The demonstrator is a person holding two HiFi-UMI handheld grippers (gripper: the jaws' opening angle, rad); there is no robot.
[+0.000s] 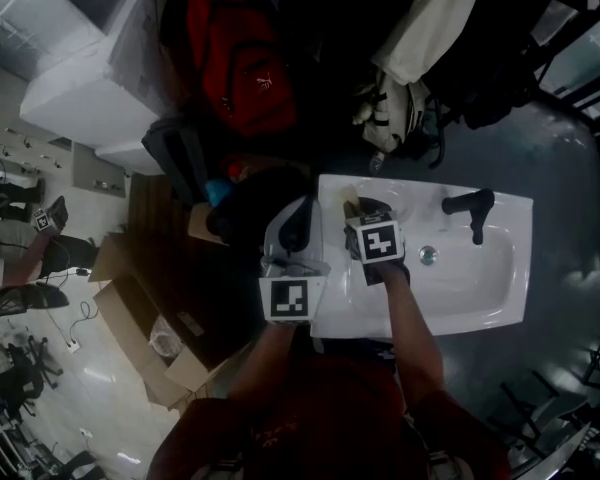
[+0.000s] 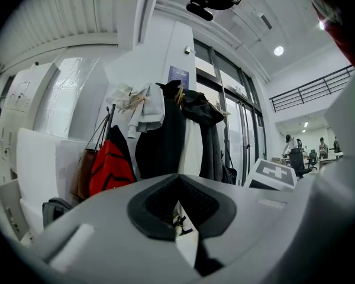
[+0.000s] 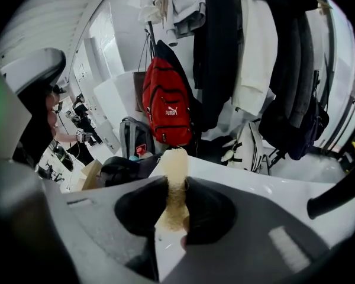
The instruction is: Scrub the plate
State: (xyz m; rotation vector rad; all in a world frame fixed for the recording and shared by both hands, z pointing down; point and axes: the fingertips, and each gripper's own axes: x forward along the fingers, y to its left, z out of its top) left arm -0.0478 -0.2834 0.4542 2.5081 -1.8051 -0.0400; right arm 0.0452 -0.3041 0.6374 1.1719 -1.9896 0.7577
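Note:
I stand at a white sink [image 1: 480, 298] with a black tap [image 1: 470, 206] and a drain [image 1: 427, 255]. My right gripper [image 1: 365, 216] is over the basin's left end, shut on a beige sponge [image 3: 176, 182] that sticks up from between the jaws [image 3: 174, 213]. My left gripper [image 1: 290, 260] is just left of the sink's edge. Its jaws [image 2: 180, 218] stand almost together on a thin white edge [image 2: 186, 250], which looks like the pale plate [image 1: 280, 230] held on edge. The sponge [image 1: 353, 206] is right beside that plate; whether they touch is hidden.
A red backpack [image 1: 245, 68] and dark coats [image 3: 225, 46] hang on the wall behind the sink. A black bag [image 1: 180, 158] and cardboard boxes [image 1: 140, 318] sit on the floor to the left. A white bag [image 1: 385, 118] leans behind the basin.

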